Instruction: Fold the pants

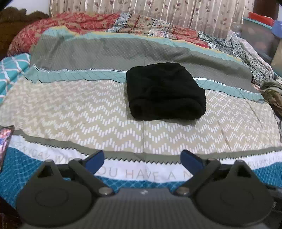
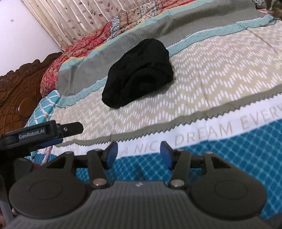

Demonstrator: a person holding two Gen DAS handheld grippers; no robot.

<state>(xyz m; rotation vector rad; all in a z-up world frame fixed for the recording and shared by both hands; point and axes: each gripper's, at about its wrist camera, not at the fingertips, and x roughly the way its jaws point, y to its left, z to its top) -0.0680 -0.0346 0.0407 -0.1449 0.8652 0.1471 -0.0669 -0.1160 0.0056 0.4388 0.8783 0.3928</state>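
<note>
The black pants [image 1: 164,92] lie folded into a compact bundle on the patterned bedspread [image 1: 79,112], and show in the right wrist view [image 2: 139,74] too. My left gripper [image 1: 142,159] is open and empty, held well back from the pants over the near part of the bed. My right gripper [image 2: 139,153] is open and empty, also well short of the pants. The left gripper's body [image 2: 40,133] shows at the left edge of the right wrist view.
A red floral quilt [image 1: 70,22] is bunched at the far side under striped curtains [image 1: 141,8]. A carved wooden headboard [image 2: 19,88] stands at the left. A phone [image 1: 4,142] lies at the left edge. Crumpled clothes [image 1: 272,93] and storage bins [image 1: 259,33] are at the right.
</note>
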